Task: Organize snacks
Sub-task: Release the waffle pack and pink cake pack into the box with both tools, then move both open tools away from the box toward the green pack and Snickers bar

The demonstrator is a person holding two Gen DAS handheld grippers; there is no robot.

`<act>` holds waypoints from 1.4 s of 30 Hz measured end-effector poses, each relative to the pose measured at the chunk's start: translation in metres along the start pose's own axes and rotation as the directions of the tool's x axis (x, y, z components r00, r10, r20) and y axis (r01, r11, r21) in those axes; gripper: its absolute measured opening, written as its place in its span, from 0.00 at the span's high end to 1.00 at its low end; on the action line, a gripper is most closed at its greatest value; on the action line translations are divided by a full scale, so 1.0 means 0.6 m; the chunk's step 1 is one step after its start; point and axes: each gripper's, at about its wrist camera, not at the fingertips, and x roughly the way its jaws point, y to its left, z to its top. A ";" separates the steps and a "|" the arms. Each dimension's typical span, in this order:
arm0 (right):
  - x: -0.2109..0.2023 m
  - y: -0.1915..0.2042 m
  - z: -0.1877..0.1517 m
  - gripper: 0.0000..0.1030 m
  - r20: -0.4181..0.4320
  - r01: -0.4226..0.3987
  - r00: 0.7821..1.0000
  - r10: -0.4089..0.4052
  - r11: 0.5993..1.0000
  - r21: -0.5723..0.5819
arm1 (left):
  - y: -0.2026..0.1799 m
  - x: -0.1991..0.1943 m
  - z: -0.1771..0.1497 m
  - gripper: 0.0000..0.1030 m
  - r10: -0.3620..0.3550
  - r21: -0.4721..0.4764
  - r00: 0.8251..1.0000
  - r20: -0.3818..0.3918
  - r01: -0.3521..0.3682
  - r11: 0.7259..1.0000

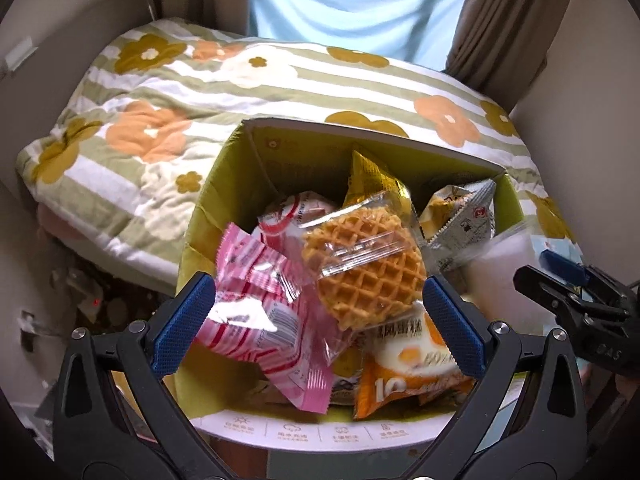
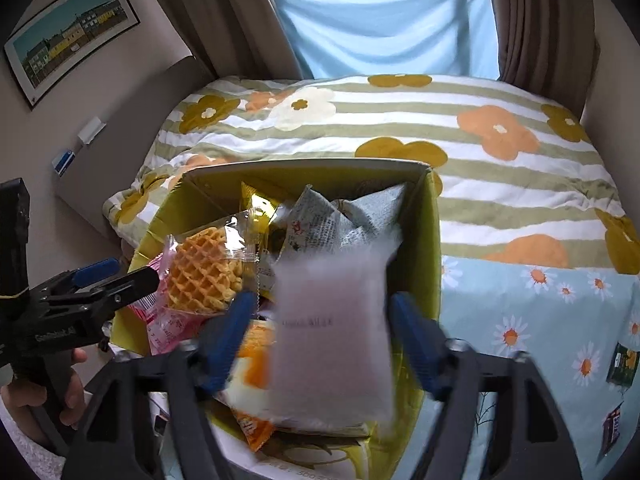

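A cardboard box with a yellow-green inside stands on the bed and holds several snack packets. My left gripper hangs over it with its jaws wide. A clear-wrapped waffle and a pink striped packet lie loose between its blue pads. An orange egg-cake packet lies below them. My right gripper is open over the box. A blurred white packet sits between its fingers and neither pad presses on it. In the right wrist view the left gripper shows beside the waffle.
A striped quilt with flowers covers the bed behind the box. A pale blue daisy sheet lies to the right with two small dark packets on it. Brown curtains and a framed picture line the walls.
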 end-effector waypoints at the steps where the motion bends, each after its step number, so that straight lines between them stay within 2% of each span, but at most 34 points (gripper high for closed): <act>1: -0.006 -0.002 -0.002 0.04 0.020 0.009 1.000 -0.009 1.000 -0.004 | -0.001 0.000 -0.003 0.00 0.003 0.002 1.000 -0.003 -0.002 1.000; 3: -0.015 -0.006 -0.007 0.02 0.042 0.025 0.999 -0.025 1.000 -0.007 | -0.004 -0.002 -0.010 0.00 0.009 0.009 1.000 -0.010 -0.009 1.000; 9: -0.018 -0.012 -0.025 0.02 0.028 0.031 0.999 -0.031 0.999 -0.005 | -0.003 -0.002 -0.029 0.00 0.017 0.002 0.999 -0.033 -0.017 1.000; 18: -0.042 0.006 -0.032 0.02 0.061 0.029 0.998 -0.028 0.999 -0.022 | 0.000 -0.034 -0.036 0.00 0.008 0.012 1.000 0.004 -0.008 1.000; 24: -0.064 0.007 -0.040 0.02 0.064 0.064 0.996 -0.064 0.998 0.008 | -0.017 -0.044 -0.031 0.00 -0.048 0.049 0.999 0.019 0.047 0.998; 33: -0.132 -0.039 -0.064 0.02 0.097 0.149 0.983 -0.155 0.987 0.067 | -0.103 -0.055 -0.027 0.00 -0.141 0.152 0.990 0.028 0.135 0.979; 42: -0.219 -0.159 -0.113 0.02 0.135 0.200 0.966 -0.221 0.968 0.151 | -0.260 -0.062 -0.041 0.00 -0.196 0.238 0.980 0.031 0.183 0.954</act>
